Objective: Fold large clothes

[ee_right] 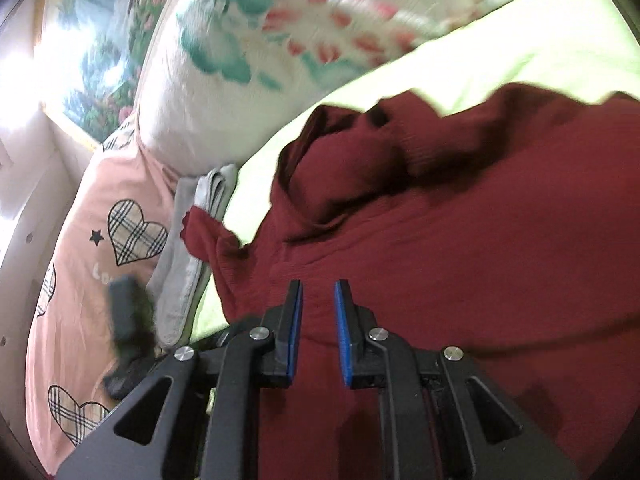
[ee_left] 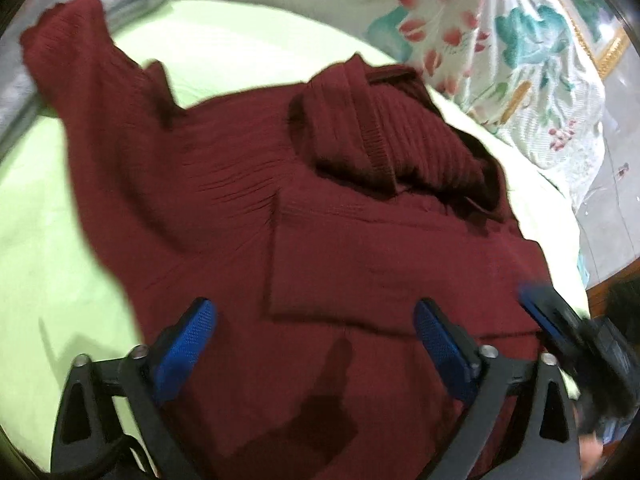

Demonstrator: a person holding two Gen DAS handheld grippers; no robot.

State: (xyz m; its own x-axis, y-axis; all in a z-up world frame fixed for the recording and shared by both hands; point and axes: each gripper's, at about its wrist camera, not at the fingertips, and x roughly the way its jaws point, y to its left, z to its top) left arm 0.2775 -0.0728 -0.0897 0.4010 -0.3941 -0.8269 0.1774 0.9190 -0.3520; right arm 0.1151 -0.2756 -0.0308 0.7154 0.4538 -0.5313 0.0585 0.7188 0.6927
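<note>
A dark red knit sweater (ee_left: 248,208) lies spread on a light green sheet (ee_left: 48,248). Its thick roll collar (ee_left: 384,136) points toward the floral quilt. One sleeve (ee_left: 68,60) stretches to the upper left, and another part (ee_left: 372,264) is folded flat over the body. My left gripper (ee_left: 314,308) hangs over the lower body with its jaws wide open and nothing between them. The right gripper (ee_right: 318,286) hovers above the sweater (ee_right: 460,248), its blue pads (ee_right: 295,320) a narrow gap apart and holding nothing. Each gripper appears blurred at the edge of the other's view.
A floral quilt (ee_left: 500,40) is bunched along the far side of the bed. Folded grey cloth (ee_right: 192,248) lies beside a pink pillow with plaid hearts (ee_right: 132,236). A framed picture (ee_right: 100,60) hangs on the wall. The bed's edge and floor (ee_left: 616,200) show at right.
</note>
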